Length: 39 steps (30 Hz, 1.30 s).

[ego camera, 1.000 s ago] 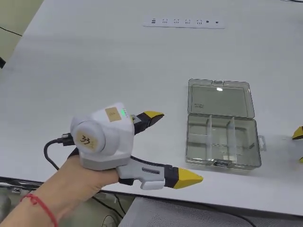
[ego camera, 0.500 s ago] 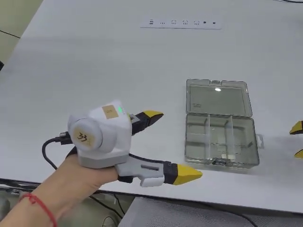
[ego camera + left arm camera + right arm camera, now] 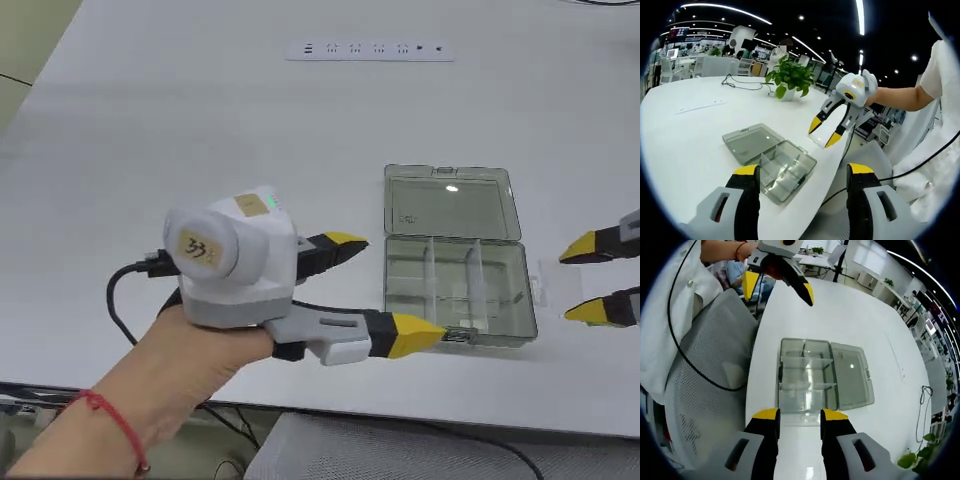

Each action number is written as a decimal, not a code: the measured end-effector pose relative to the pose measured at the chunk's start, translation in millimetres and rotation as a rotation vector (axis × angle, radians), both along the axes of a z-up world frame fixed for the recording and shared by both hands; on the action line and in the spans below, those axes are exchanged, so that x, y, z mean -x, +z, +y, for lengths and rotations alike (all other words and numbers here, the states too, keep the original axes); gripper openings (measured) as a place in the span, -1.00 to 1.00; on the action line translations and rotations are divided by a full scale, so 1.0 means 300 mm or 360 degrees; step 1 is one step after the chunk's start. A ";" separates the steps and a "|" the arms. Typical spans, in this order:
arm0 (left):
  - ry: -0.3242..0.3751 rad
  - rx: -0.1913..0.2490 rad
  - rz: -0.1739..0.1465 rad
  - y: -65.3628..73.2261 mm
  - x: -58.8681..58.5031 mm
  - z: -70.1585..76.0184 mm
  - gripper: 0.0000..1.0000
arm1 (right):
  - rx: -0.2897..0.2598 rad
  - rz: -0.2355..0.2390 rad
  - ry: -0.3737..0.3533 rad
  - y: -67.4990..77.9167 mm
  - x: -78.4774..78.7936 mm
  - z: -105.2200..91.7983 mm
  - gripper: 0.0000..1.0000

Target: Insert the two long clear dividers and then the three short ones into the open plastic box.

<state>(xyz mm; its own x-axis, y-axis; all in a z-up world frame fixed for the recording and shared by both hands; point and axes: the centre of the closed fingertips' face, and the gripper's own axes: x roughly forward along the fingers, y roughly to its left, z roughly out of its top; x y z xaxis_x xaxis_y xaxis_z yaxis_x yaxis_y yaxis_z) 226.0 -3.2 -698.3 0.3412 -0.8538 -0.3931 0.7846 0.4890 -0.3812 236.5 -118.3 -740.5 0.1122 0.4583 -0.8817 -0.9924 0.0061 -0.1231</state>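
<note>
I log: box [image 3: 448, 205] clear smoky plastic, glossy | table [image 3: 200, 130] white, smooth, low sheen | left gripper [image 3: 395, 288] smooth matt plastic shell | chair [image 3: 705, 355] grey mesh cloth

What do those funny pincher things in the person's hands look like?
The left gripper has a rounded white body, a 33 sticker, a black cable and yellow-tipped jaws. The right gripper looks alike. The person wears a red string bracelet.

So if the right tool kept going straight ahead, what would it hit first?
Probably the open plastic box: its near wall lies straight ahead of the right tool, though depth is unclear.
</note>
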 end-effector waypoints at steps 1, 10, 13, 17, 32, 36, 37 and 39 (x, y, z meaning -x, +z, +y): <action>0.0001 0.0012 0.0028 0.001 0.003 -0.008 0.37 | -0.0015 -0.0004 0.0003 0.011 0.006 0.016 -0.35; 0.0030 0.0200 0.0259 0.028 0.029 -0.089 -0.05 | -0.0141 -0.0066 0.0002 0.087 0.033 0.153 -0.35; 0.0068 0.0279 0.0341 0.038 0.029 -0.103 -0.19 | -0.0162 -0.0091 0.0006 0.116 0.045 0.189 -0.35; 0.0108 0.0374 0.0442 0.050 0.032 -0.115 -0.39 | -0.0168 -0.0122 0.0036 0.138 0.061 0.224 -0.35; 0.0134 0.0526 0.0593 0.069 0.036 -0.130 -0.96 | -0.0179 -0.0155 0.0076 0.184 0.086 0.270 -0.35; 0.0138 0.0527 0.0617 0.065 0.037 -0.133 -0.98 | -0.0168 -0.0162 0.0086 0.187 0.087 0.268 -0.35; 0.0138 0.0529 0.0624 0.063 0.036 -0.134 -0.99 | -0.0163 -0.0166 0.0092 0.188 0.088 0.268 -0.35; 0.0141 0.0543 0.0639 0.065 0.037 -0.135 -0.99 | -0.0157 -0.0171 0.0099 0.191 0.088 0.267 -0.35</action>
